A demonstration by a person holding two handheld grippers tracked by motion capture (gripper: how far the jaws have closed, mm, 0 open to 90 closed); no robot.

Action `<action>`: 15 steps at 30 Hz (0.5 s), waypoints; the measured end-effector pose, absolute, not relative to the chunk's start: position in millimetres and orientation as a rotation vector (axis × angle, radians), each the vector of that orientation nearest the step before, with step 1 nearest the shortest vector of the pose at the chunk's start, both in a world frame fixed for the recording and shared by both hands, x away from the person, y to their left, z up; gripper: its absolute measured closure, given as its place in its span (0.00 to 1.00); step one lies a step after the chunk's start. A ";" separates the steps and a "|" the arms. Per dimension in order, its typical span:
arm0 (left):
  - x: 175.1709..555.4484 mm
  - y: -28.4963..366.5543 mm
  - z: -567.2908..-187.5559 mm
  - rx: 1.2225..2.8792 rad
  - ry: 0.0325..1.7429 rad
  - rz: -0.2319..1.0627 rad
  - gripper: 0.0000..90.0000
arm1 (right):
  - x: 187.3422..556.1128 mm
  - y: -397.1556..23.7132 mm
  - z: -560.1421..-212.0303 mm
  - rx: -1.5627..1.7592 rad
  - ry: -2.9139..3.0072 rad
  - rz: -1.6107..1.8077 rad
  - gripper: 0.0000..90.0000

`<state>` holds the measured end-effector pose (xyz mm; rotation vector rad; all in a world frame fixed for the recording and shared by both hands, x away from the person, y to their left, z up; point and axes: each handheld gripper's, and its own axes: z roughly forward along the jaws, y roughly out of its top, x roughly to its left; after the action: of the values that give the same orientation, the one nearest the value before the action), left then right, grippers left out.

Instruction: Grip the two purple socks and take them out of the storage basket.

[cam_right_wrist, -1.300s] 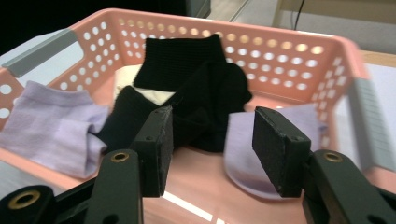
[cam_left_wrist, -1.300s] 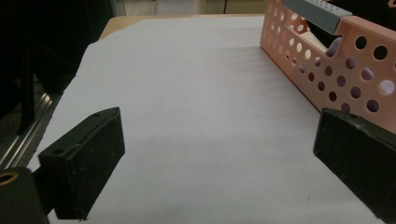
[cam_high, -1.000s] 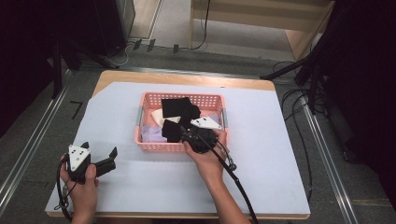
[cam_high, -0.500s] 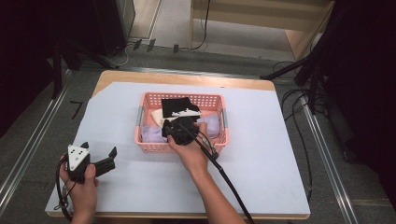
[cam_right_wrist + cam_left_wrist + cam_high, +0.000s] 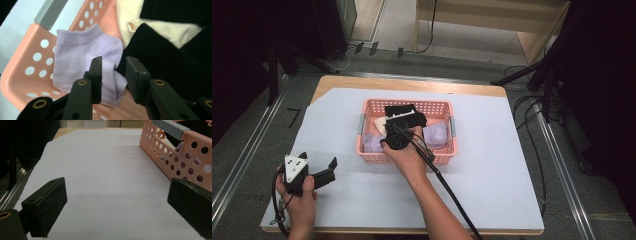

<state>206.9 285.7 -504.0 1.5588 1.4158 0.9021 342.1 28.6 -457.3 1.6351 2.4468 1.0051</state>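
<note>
Inside basket [image 5: 446, 156] corner, right gripper [image 5: 113, 68] jaws straddle lilac sock [image 5: 80, 57] edge

In the high view the right hand [image 5: 404, 155] covers the basket [image 5: 447, 155] middle, hiding the right gripper [image 5: 388, 131] tips. The black cloth [image 5: 160, 57] (upper right, right gripper view) runs off the edge.

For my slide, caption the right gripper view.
Right hand-held gripper, jaws slightly apart, poised over a lilac sock in the pink basket.

no legible txt, no labels, no nos.
</note>
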 end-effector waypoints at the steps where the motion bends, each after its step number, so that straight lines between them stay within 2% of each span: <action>1: 206.9 285.7 -504.0 1.559 1.416 0.902 0.04 | 342.1 28.6 -457.3 1.635 2.447 1.005 0.73; 8: 206.9 285.8 -504.0 1.557 1.417 0.900 0.04 | 351.6 31.2 -459.5 1.745 2.516 0.917 0.65; 11: 207.0 285.9 -504.0 1.558 1.416 0.898 0.04 | 356.8 32.9 -463.4 1.789 2.575 0.871 0.56; 15: 207.0 286.1 -504.0 1.559 1.418 0.896 0.04 | 359.5 33.2 -464.8 1.820 2.608 0.846 0.56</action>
<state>207.0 286.1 -504.0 1.5585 1.4184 0.8955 359.5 33.2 -464.8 1.8203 2.6077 0.8455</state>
